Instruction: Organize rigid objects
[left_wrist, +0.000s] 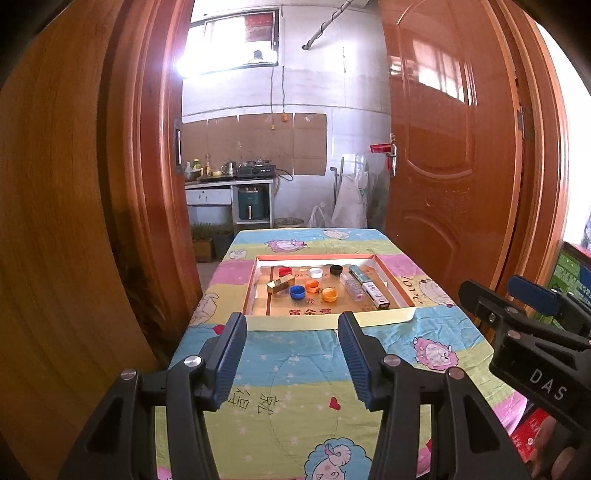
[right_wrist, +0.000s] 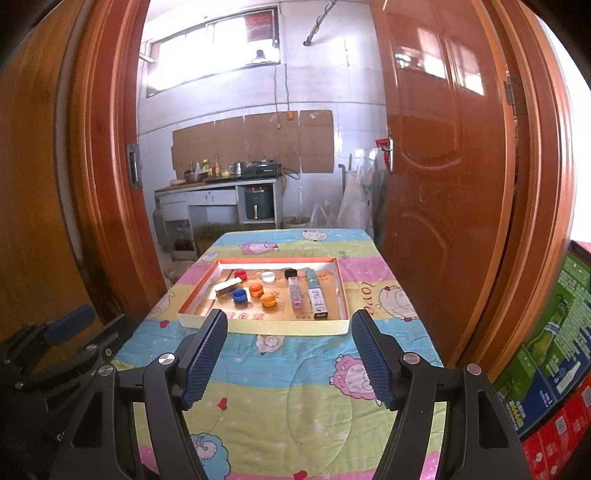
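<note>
A shallow box tray (left_wrist: 397, 290) (right_wrist: 341, 295) with an orange rim sits mid-table. Inside lie several bottle caps: red (left_wrist: 285, 272), white (left_wrist: 316, 272), black (left_wrist: 335, 270), blue (left_wrist: 297, 292) (right_wrist: 239, 295) and two orange (left_wrist: 329, 294) (right_wrist: 268, 300). A gold box (left_wrist: 279, 286), a clear case (left_wrist: 354, 290) (right_wrist: 296, 295) and a long printed box (left_wrist: 373, 291) (right_wrist: 317, 300) lie there too. My left gripper (left_wrist: 291, 325) is open and empty, above the table short of the tray. My right gripper (right_wrist: 289, 325) is open and empty, also short of the tray.
The table wears a colourful cartoon-sheep cloth (left_wrist: 288, 387) (right_wrist: 295, 387). Wooden door frames (left_wrist: 122, 184) stand left and an open door (right_wrist: 443, 184) right. Stacked cartons (right_wrist: 554, 350) are at the right. A kitchen counter (right_wrist: 221, 184) lies beyond.
</note>
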